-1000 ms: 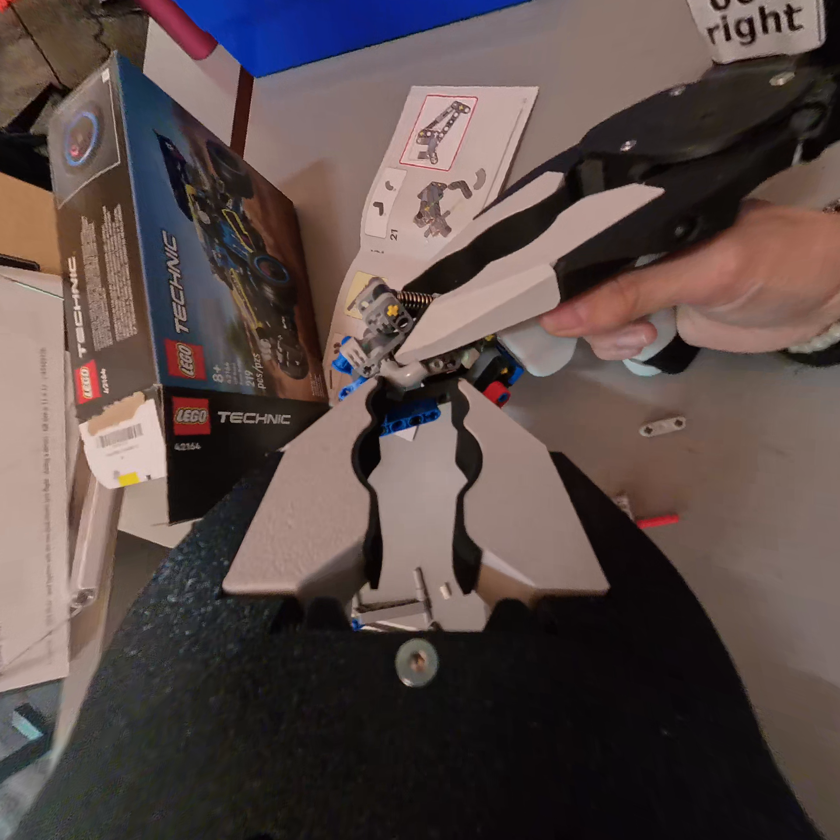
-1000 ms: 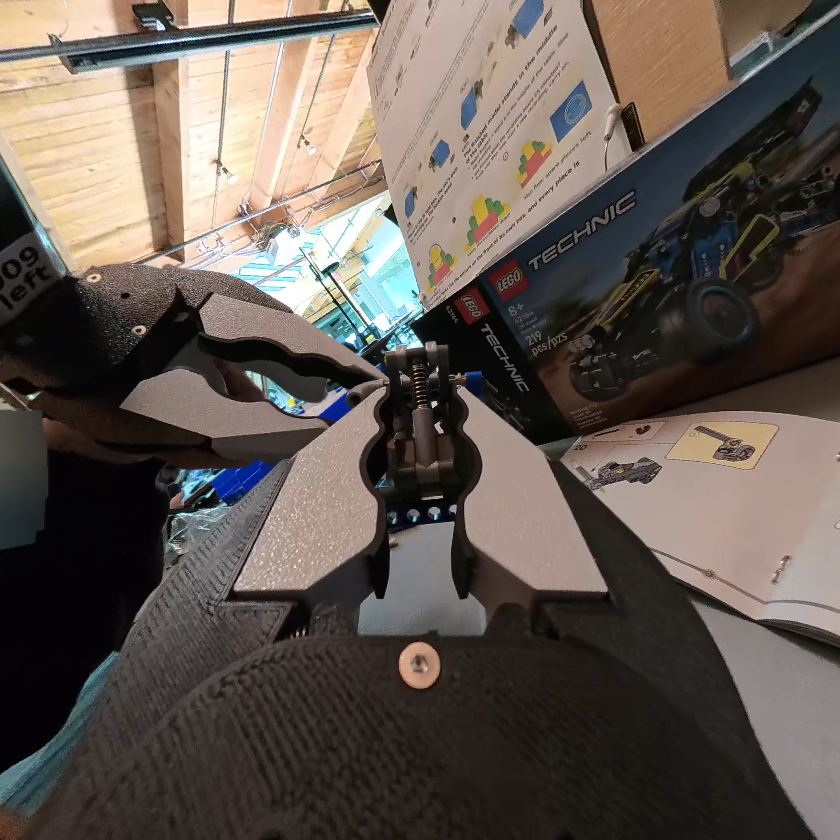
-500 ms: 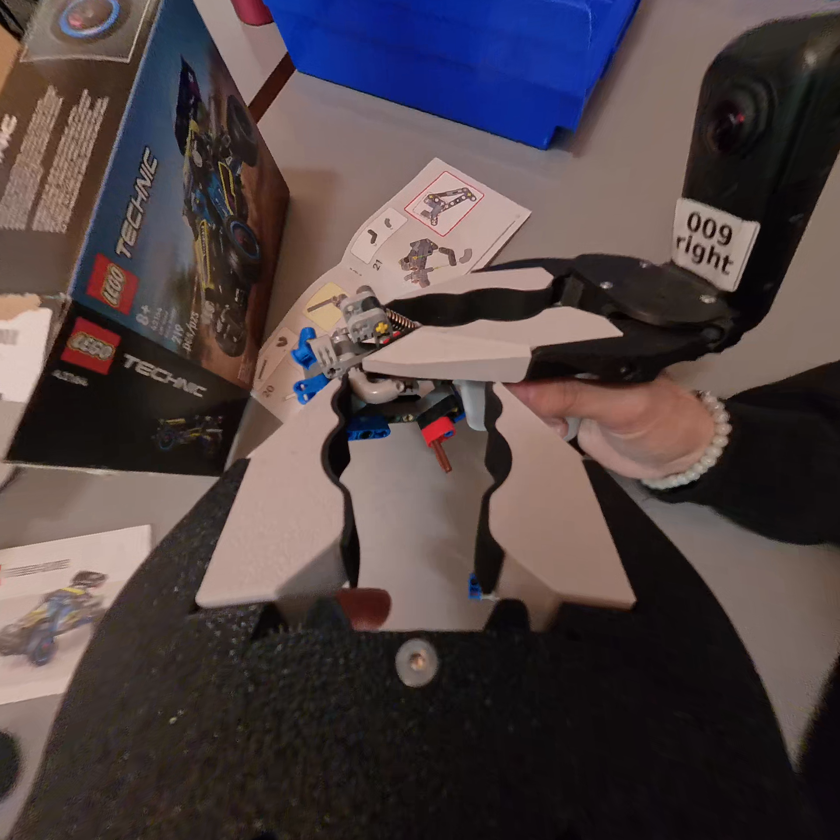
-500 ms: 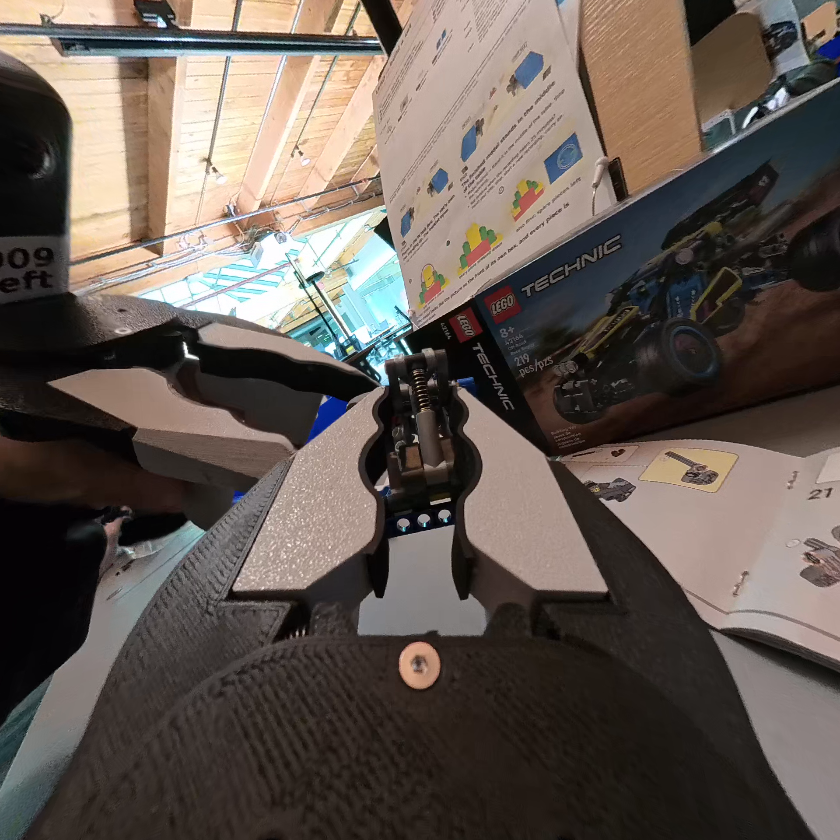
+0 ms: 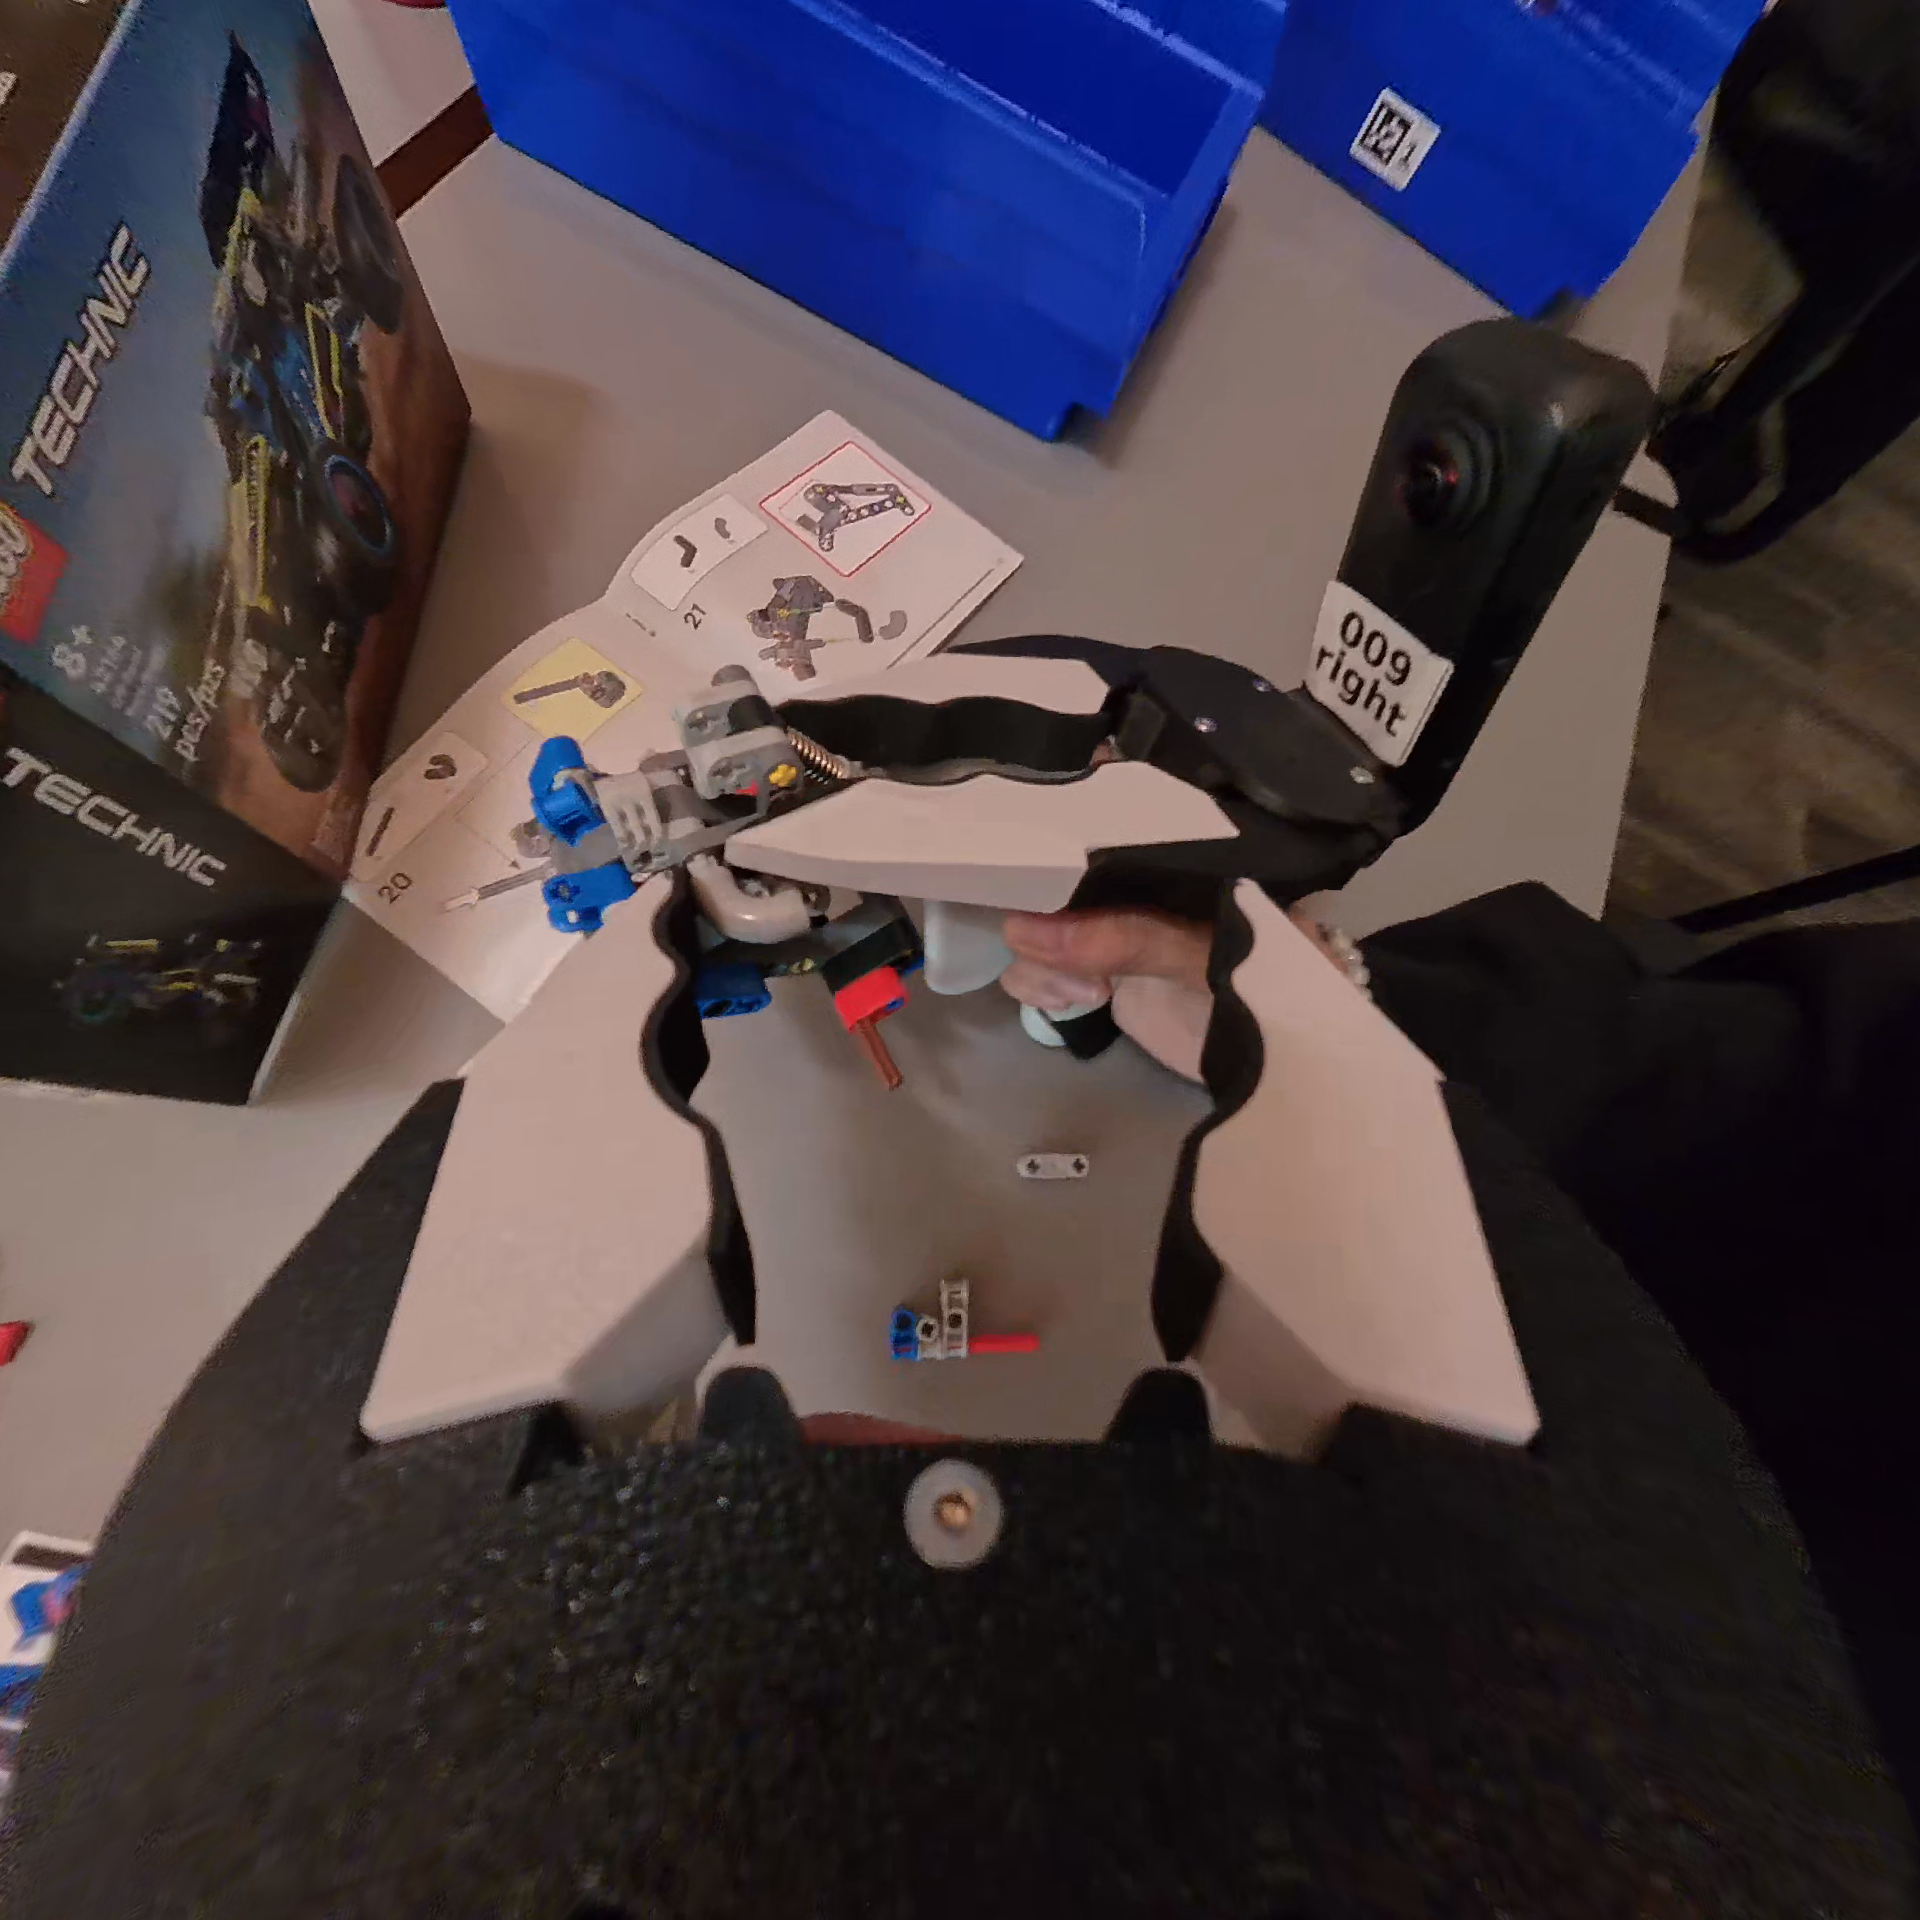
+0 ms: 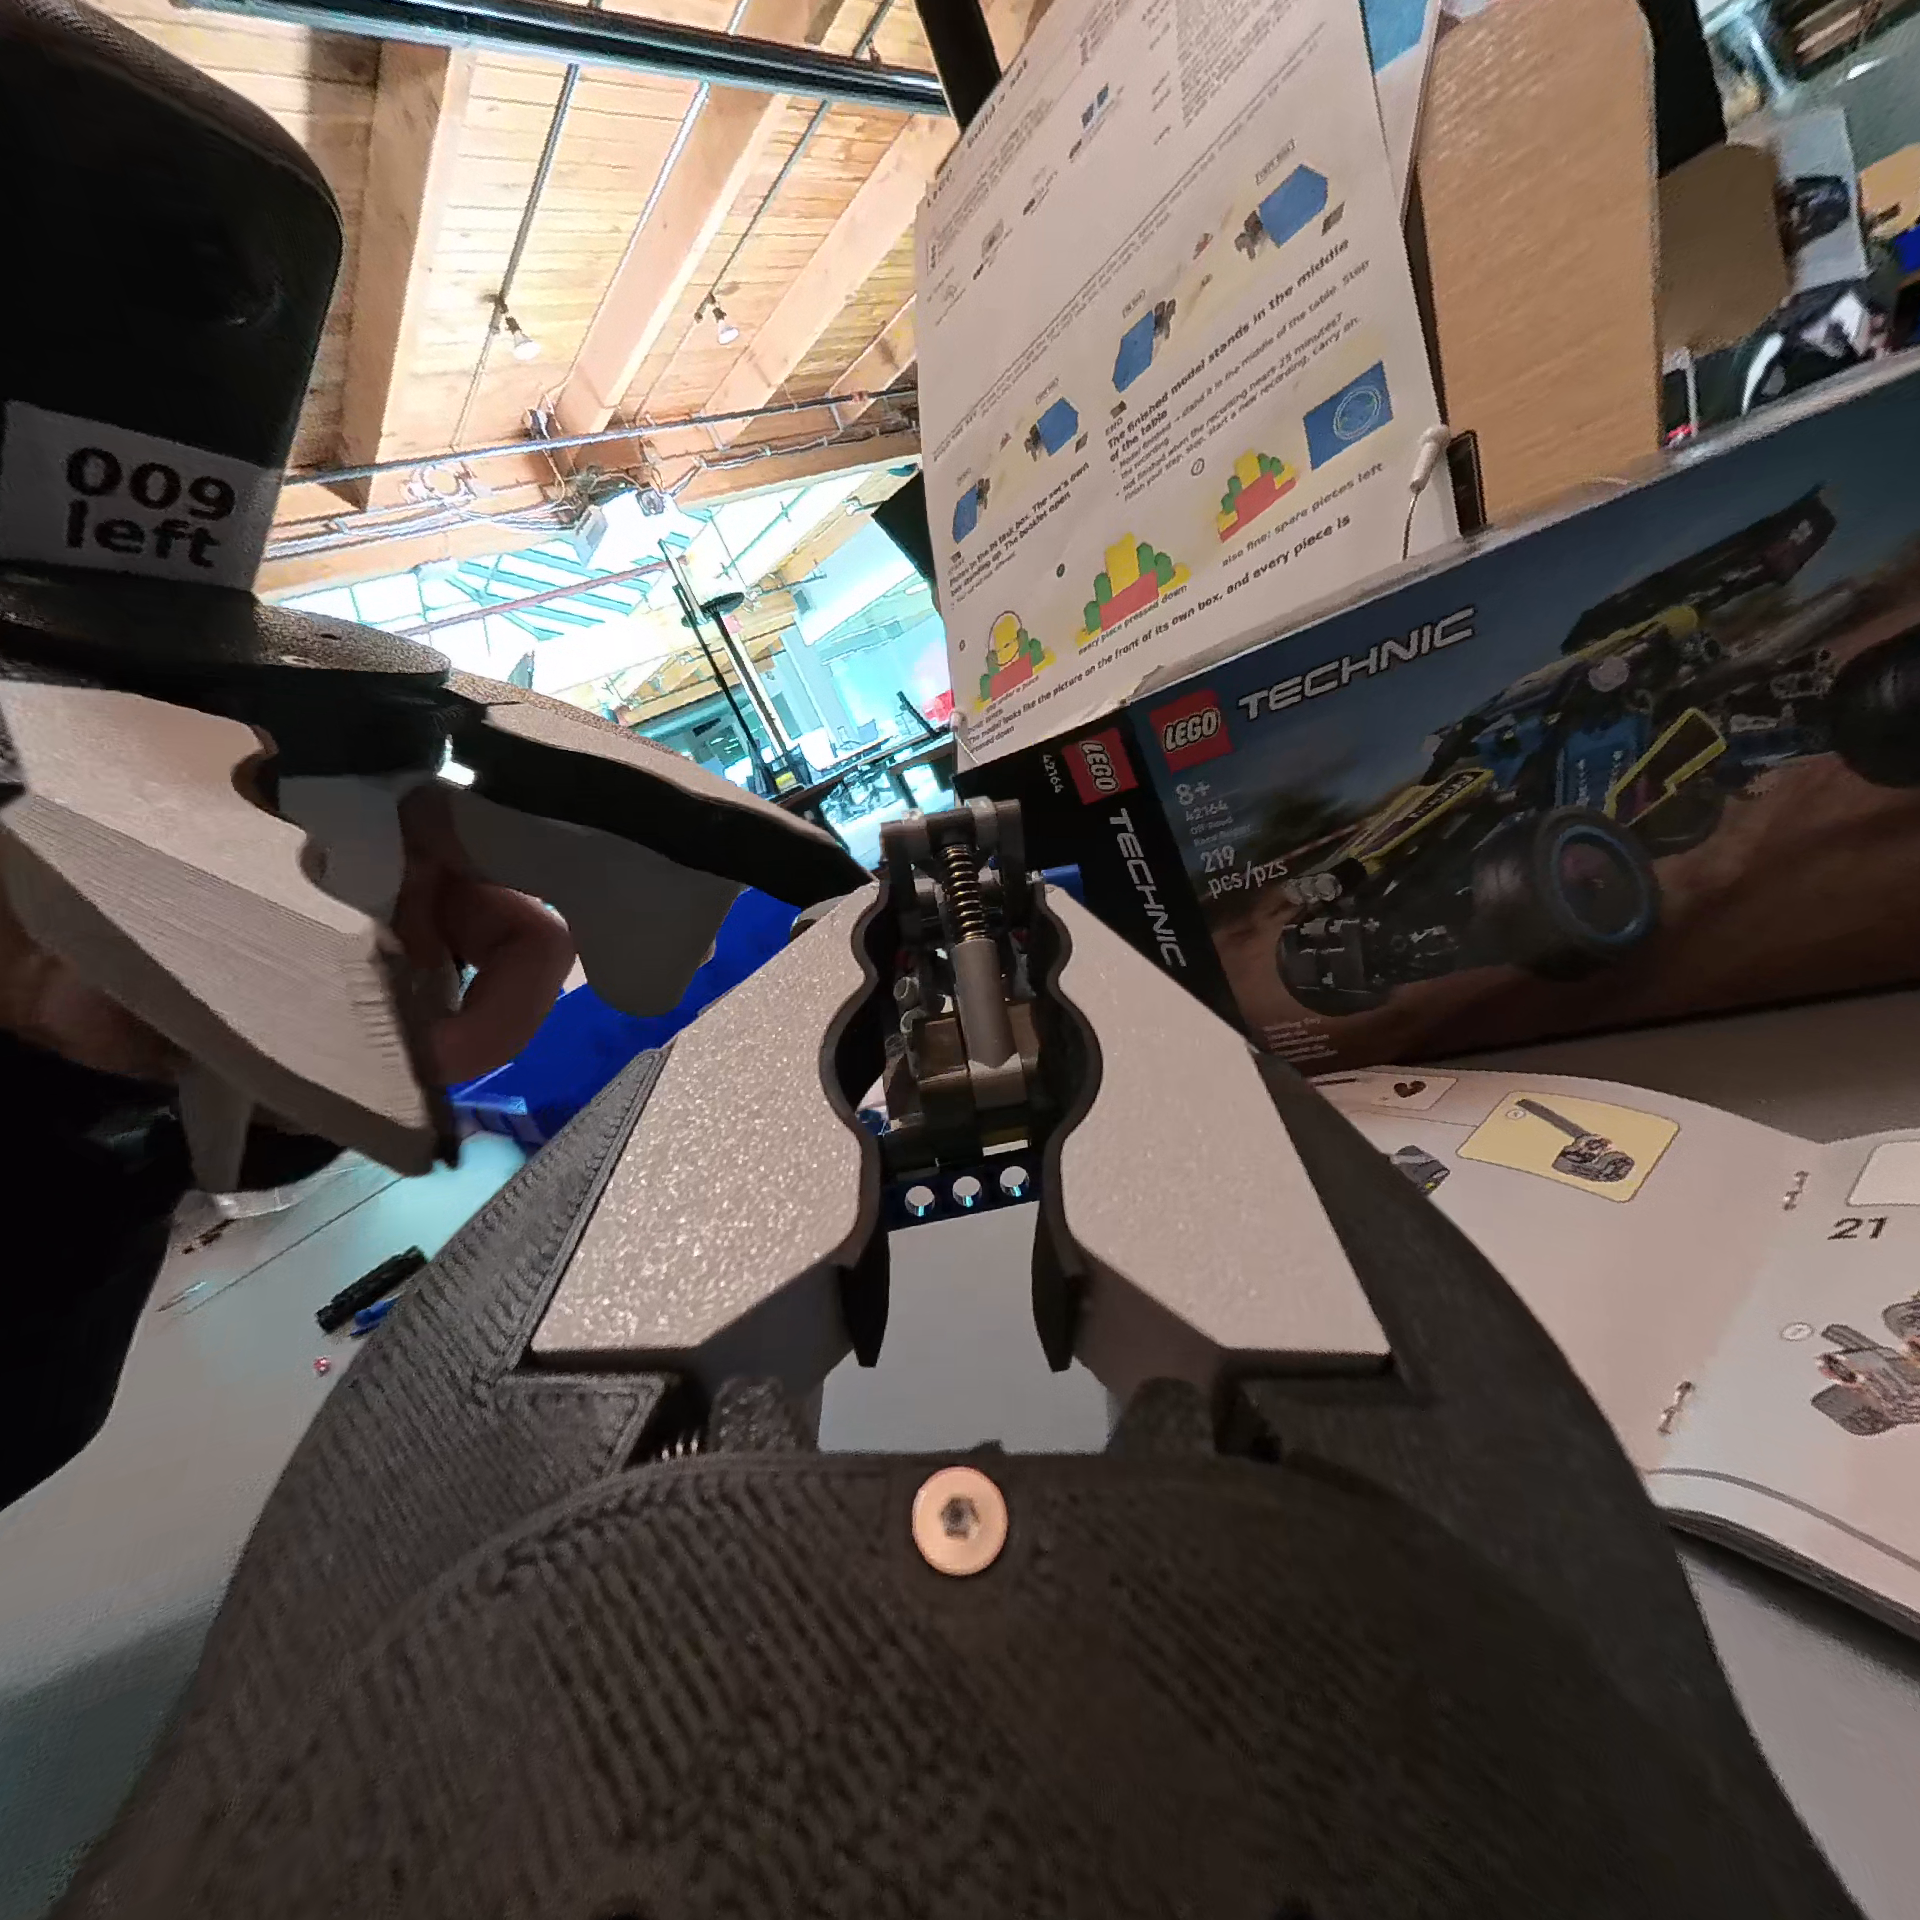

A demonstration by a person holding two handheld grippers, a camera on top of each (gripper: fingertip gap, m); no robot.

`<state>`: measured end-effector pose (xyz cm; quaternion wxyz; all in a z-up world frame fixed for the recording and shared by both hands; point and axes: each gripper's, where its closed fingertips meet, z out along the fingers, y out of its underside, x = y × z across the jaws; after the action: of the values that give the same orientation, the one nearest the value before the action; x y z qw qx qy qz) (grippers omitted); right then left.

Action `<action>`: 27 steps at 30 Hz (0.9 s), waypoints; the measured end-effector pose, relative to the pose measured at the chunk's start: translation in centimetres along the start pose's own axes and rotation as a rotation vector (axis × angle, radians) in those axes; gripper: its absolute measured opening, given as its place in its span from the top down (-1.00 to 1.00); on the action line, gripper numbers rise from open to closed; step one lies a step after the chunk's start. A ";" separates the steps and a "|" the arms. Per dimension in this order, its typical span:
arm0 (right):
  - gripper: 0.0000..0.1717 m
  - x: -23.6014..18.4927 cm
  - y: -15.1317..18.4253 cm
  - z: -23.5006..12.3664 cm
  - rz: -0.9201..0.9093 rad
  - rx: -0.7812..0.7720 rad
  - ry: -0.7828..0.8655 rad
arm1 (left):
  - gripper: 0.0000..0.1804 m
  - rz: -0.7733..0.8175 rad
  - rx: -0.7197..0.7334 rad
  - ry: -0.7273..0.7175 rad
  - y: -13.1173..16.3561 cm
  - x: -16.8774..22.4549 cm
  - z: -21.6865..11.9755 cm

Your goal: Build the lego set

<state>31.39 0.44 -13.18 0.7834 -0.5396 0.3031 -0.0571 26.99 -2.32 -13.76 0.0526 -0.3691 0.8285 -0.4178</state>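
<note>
Right tongs clamped on a brick-built assembly, left tongs spread wide

The right tongs (image 6: 961, 1039) gripped the grey-and-blue sprung assembly (image 5: 665, 810) above the tabletop (image 5: 935, 1226); the left tongs (image 5: 945, 997) gaped bare beneath it, an open booklet (image 5: 727, 582) at 11 o'clock, loose pieces (image 5: 951, 1335) at 6

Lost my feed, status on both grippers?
Right gripper clamped on grey-and-blue brick assembly, held above the table. Left gripper wide open, empty, just beneath it. Loose small pieces below.
</note>
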 end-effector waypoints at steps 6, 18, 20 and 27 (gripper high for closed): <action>0.76 -0.4 -0.6 -0.2 -0.101 0.025 0.016 | -0.11 -0.084 0.072 0.033 -0.8 0.7 -0.4; 0.75 -2.0 -2.1 -0.4 -0.210 0.109 -0.028 | 0.30 0.120 0.186 -0.128 -1.2 -0.1 -2.2; 0.75 -1.3 -2.5 -0.7 -0.205 0.130 -0.007 | 0.23 0.143 0.226 -0.148 -1.5 -0.1 -3.3; 0.75 -3.1 -3.6 -1.1 0.006 0.210 -0.207 | 0.56 0.215 0.324 -0.184 -0.7 -1.9 -6.1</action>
<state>29.16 -0.65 -9.01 0.8627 -0.4569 0.2149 -0.0302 26.39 2.65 -9.77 0.2310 -0.3020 0.7768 -0.5020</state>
